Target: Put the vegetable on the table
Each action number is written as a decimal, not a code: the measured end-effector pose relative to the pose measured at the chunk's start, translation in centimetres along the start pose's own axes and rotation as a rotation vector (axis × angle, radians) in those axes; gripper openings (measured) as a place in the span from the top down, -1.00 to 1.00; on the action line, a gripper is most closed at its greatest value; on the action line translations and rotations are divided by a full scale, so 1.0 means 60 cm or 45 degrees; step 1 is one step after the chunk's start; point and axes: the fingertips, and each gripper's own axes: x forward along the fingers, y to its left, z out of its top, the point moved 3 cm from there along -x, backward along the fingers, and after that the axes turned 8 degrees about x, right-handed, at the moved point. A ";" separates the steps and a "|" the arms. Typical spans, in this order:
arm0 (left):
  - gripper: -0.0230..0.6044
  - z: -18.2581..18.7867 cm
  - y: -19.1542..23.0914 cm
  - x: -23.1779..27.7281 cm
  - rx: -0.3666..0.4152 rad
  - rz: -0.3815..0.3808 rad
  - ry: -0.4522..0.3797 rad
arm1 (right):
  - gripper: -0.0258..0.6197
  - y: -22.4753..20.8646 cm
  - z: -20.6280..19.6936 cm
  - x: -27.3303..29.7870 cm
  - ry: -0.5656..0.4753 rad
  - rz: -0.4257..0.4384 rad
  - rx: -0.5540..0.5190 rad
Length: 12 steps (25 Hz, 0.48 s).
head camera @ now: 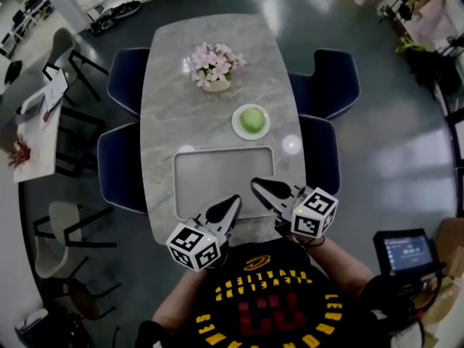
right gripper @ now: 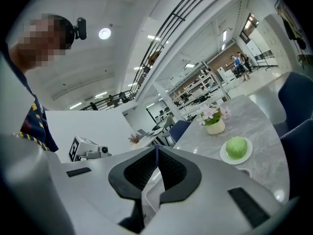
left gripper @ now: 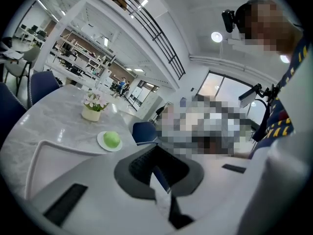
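Right now I am holding both tools low over the near end of the pale grey marble-topped table (head camera: 163,107), and neither is carrying anything. The left gripper (head camera: 234,199) is clenched tight on nothing, and the right gripper (head camera: 255,183) is likewise pressing its jaws together around nothing. Their tips are hanging over the near rim of the light grey rectangular tray (head camera: 217,176) and angling toward each other, which I am reading as a resting pose rather than a reach. The round green leafy vegetable (head camera: 251,119), a small cabbage by the look of it, is sitting on the small white round plate (head camera: 235,125). That plate is standing on the tabletop just beyond the tray's far right corner, well apart from both tools. Further off, the cream pot of pink flowers (head camera: 214,75) is occupying the table's middle, leaving the way to the plate unobstructed. If the vegetable is meant for the bare marble, I am needing to part a set of jaws before reaching.
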 end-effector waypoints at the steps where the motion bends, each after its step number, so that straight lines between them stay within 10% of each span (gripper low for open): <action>1: 0.93 0.001 -0.004 -0.002 0.005 0.001 -0.005 | 0.85 0.006 -0.001 -0.002 -0.001 0.001 -0.016; 12: 0.93 0.005 -0.014 -0.011 0.032 0.023 -0.032 | 0.84 0.019 -0.003 -0.019 -0.037 -0.006 -0.051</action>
